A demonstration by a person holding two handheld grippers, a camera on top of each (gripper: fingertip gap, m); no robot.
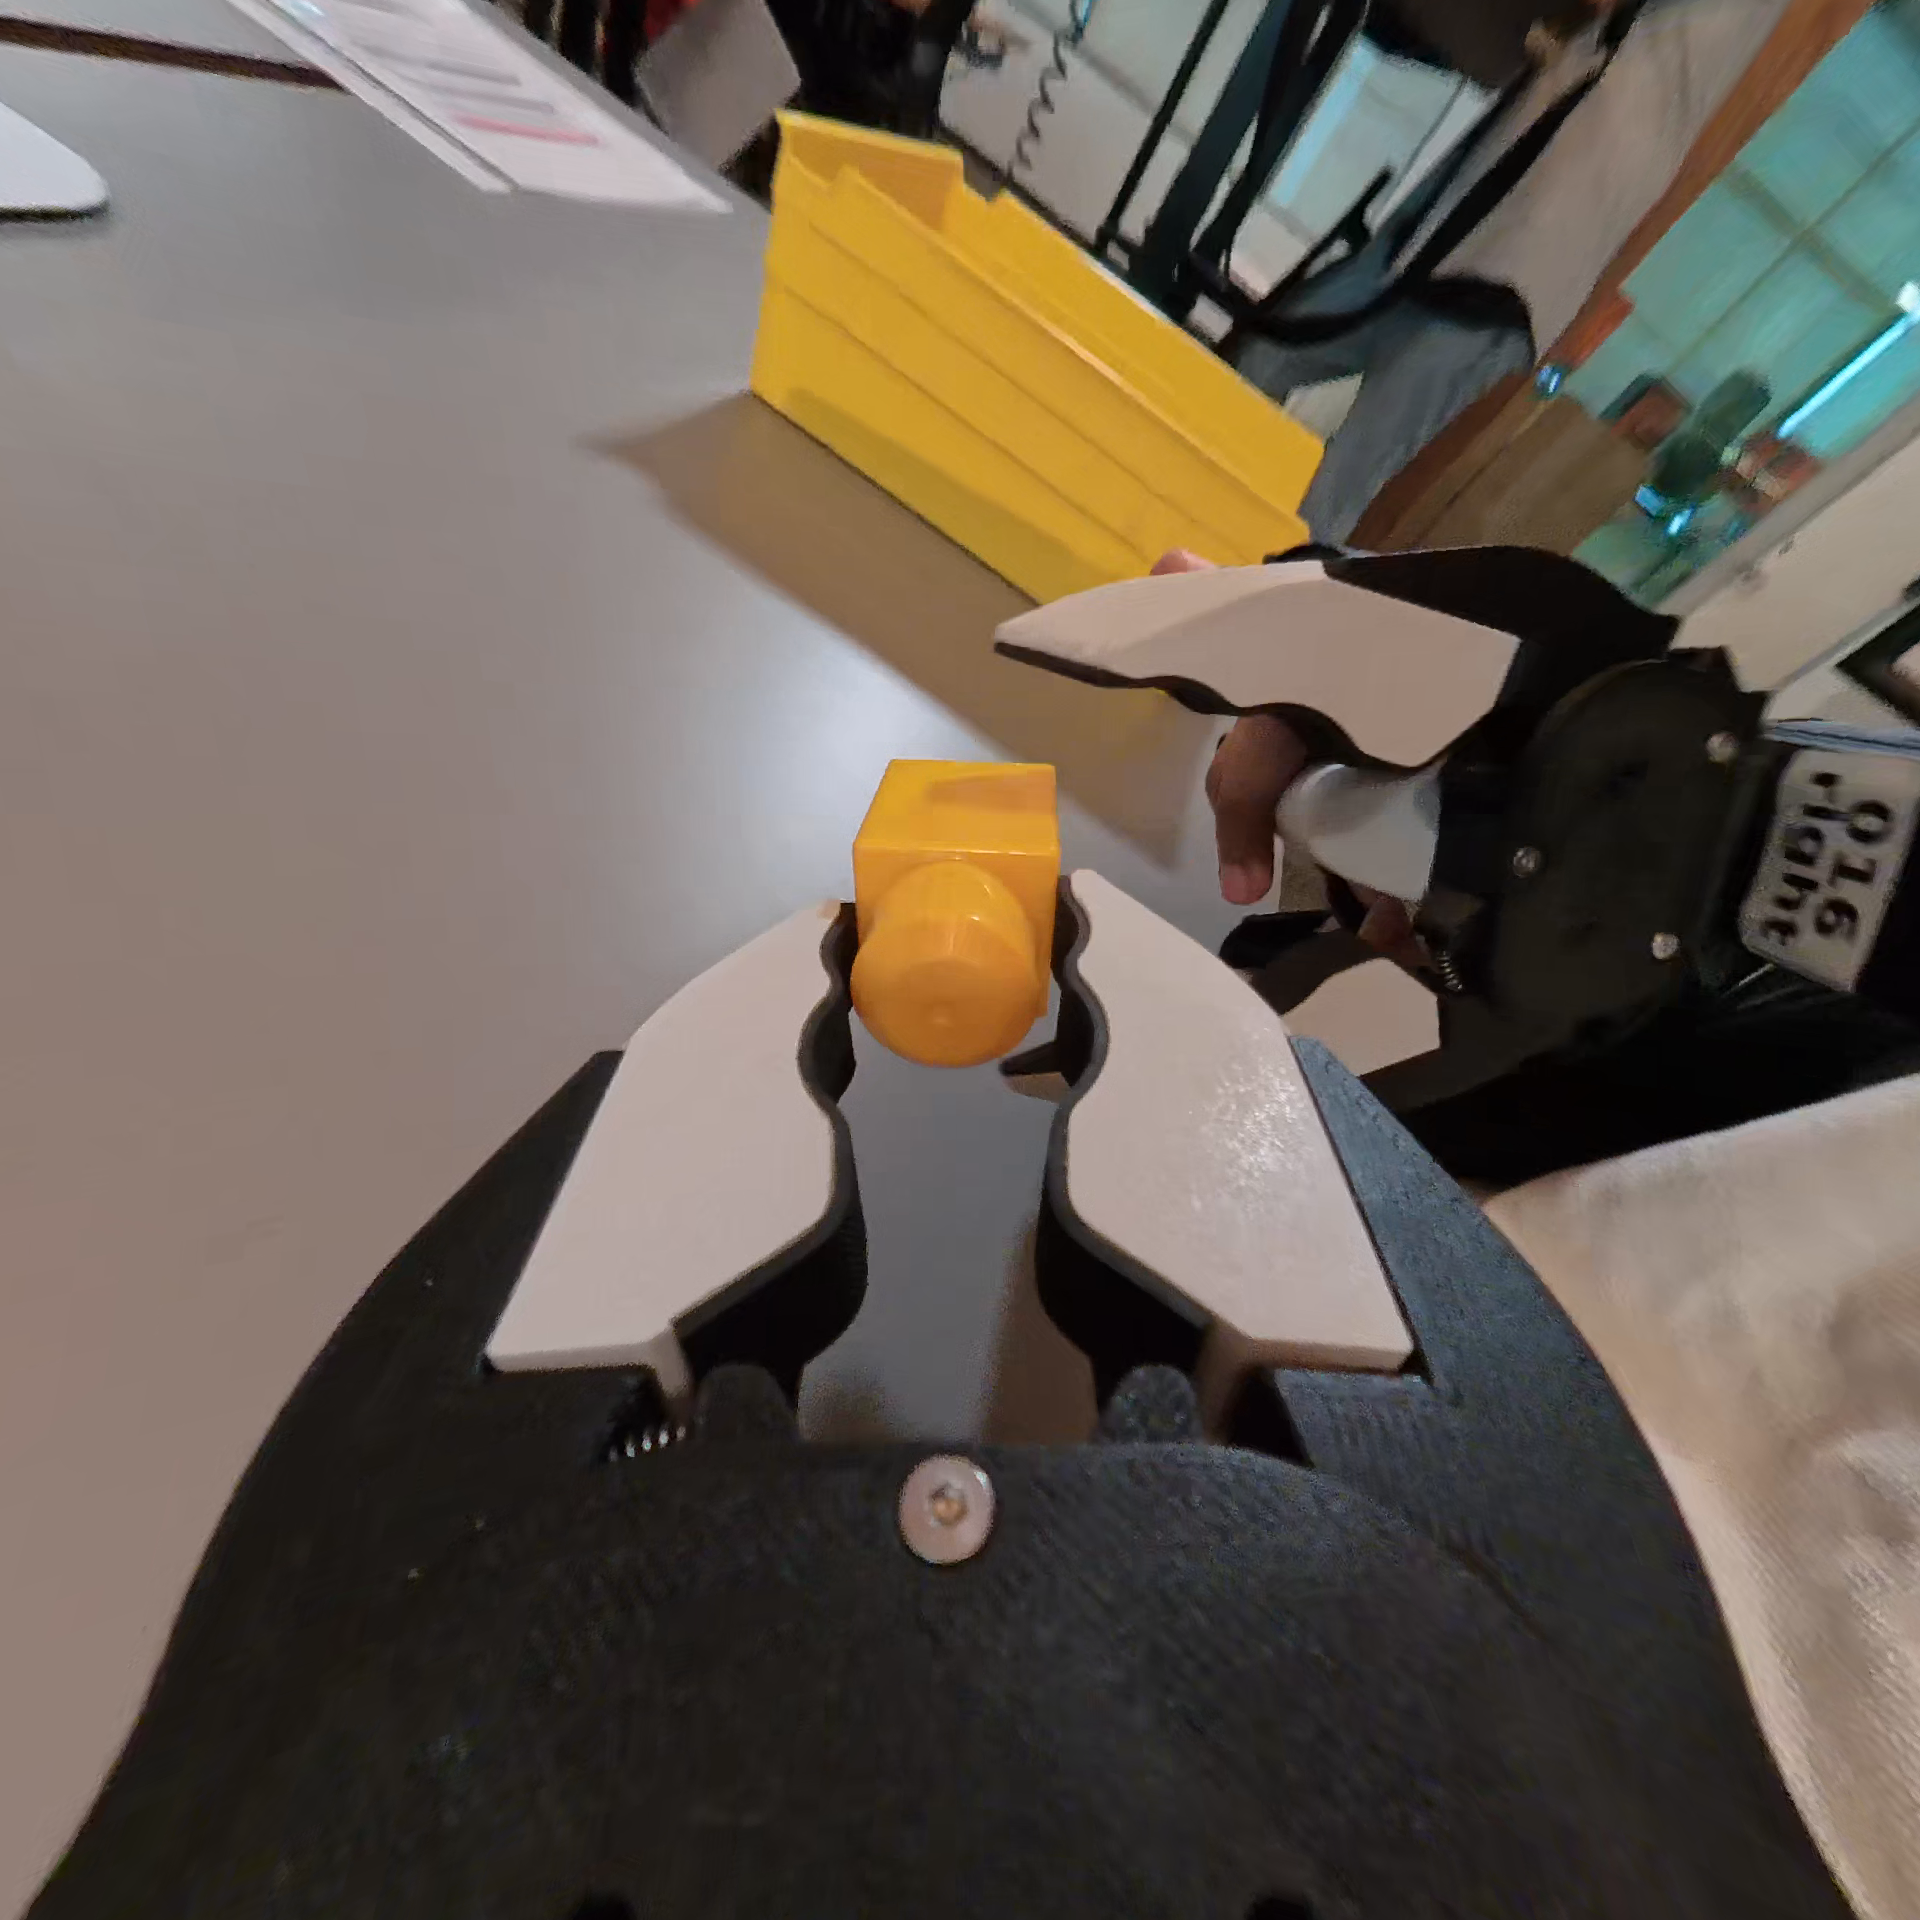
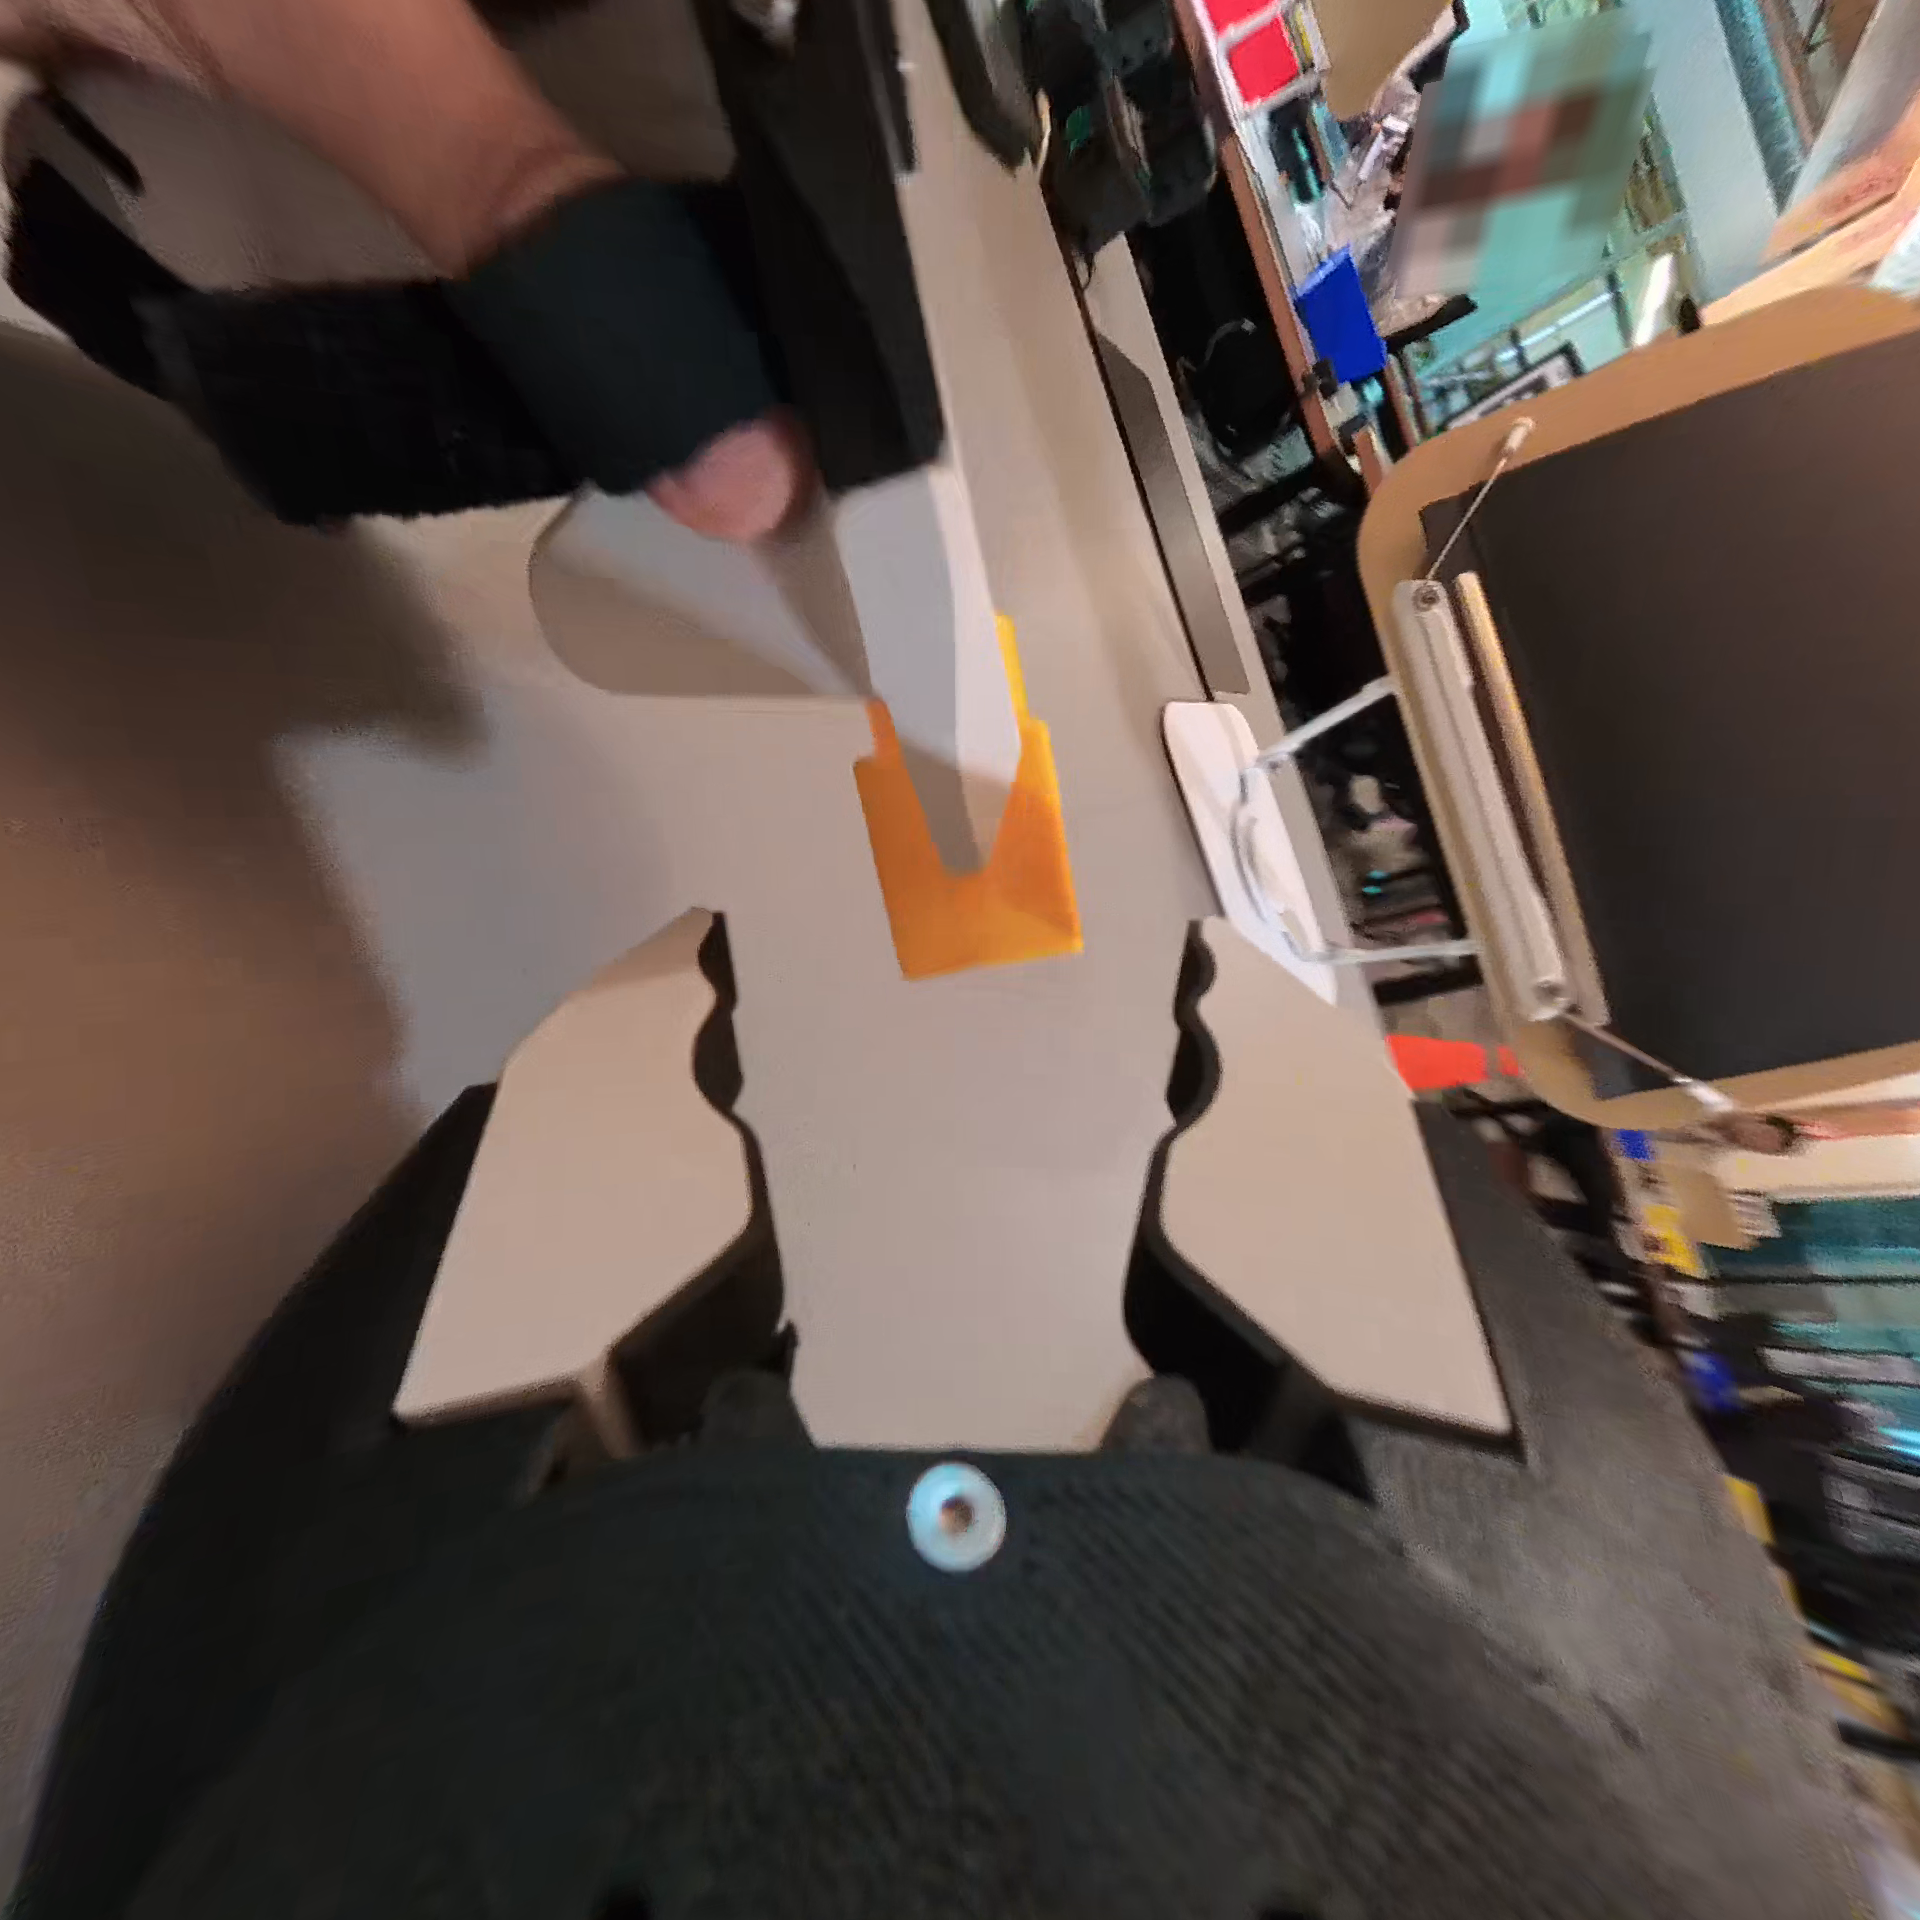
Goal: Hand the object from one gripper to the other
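Gripping one yellow-orange plastic object (image 1: 951,914), the left gripper (image 1: 954,940) clamps it between its white fingertips (image 1: 769,997), centre of the left wrist view. Object has a square block end pointing away and a rounded cylindrical knob facing the camera, glossy, single colour. In the right wrist view the same object (image 2: 977,894) sits just above centre, blurred, with a white finger of the left gripper (image 2: 935,686) across it. Right gripper (image 2: 956,977) is spread wide, nothing between its fingers (image 2: 623,1143), object just ahead of the tips, not touching. Seen from the left wrist view, the right gripper (image 1: 1195,717) enters from the right edge, near the object but apart.

Counts: one object, two grippers, one yellow bin (image 1: 997,384) at upper centre, one sheet of paper (image 1: 488,94) at upper left, one white flat base (image 2: 1236,810) at centre right of the right wrist view.

Surface: plain grey tabletop (image 1: 312,623), held object above it. Room: cluttered shelves and glass partitions along the upper right, motion-blurred.

Hands: one hand (image 1: 1247,800) holds the right gripper's handle; a black-gloved hand (image 2: 540,343) holds the left gripper, upper left.
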